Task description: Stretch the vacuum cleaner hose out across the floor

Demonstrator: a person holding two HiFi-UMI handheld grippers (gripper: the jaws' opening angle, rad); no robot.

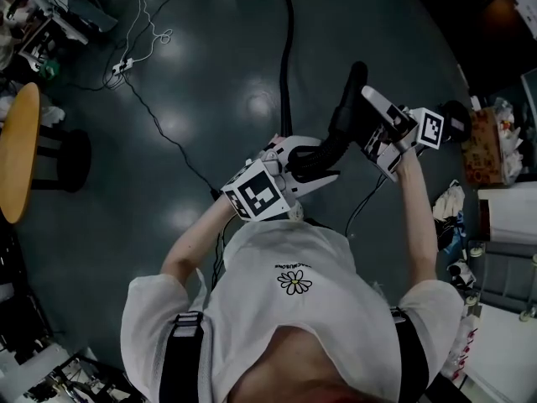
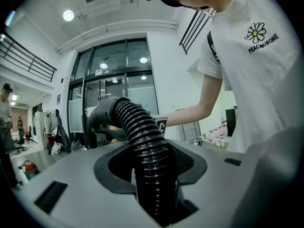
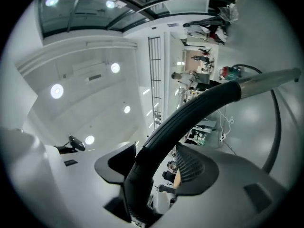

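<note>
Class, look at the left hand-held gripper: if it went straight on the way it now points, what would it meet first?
The hose between its own jaws, arching across its path; beyond that, probably the right hand-held gripper, though depth is unclear.

Dark glossy floor point(image 1: 210, 74); round wooden table point(image 1: 18, 149) on it; tall glass doors point(image 2: 114, 75); round ceiling lamps point(image 2: 69, 15) lit.

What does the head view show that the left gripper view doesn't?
Head view only: the round wooden table and the cables lying on the floor. Left gripper view only: tall glass doors and ceiling lights. Both: the black hose and the daisy shirt.
</note>
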